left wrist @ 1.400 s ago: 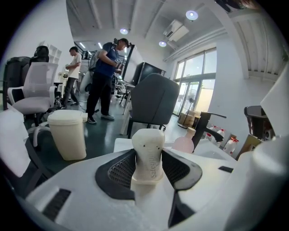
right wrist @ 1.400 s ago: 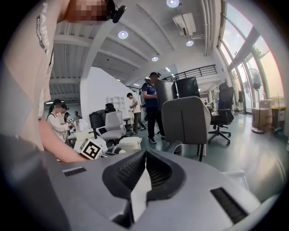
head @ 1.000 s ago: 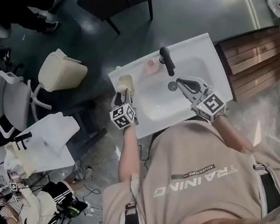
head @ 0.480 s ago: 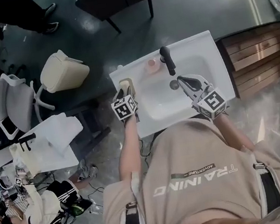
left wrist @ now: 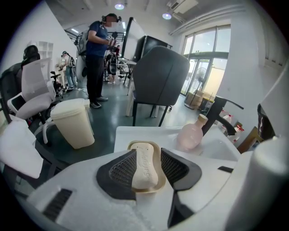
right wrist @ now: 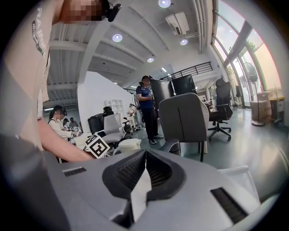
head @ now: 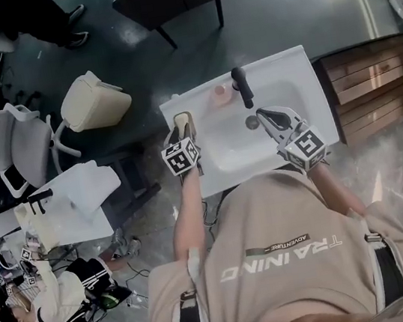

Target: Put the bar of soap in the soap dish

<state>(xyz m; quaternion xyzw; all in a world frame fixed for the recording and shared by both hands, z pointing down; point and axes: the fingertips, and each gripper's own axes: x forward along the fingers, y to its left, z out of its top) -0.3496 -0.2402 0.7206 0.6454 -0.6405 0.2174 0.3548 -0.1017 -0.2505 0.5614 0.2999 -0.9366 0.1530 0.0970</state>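
Left tool (left wrist: 148,151) (jaws parted) straddles soap (left wrist: 144,167) lying in dish (left wrist: 141,143).

Bar of soap (left wrist: 143,170) cream, soap dish (left wrist: 157,160) tan, sink (head: 291,78) white. On the sink's back edge: bottle (left wrist: 190,134) pale pink, tap (head: 241,88) black. Left hand-held gripper (left wrist: 147,159): light grey shell, black ribbed pads (left wrist: 122,168), black-and-white square-marker cube (head: 181,156). Bin (head: 95,101) left of the sink: cream.

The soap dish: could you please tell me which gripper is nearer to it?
Left. The left gripper is at the soap dish, its fingers either side of the bar of soap in it. The right gripper is over the sink, away from it.
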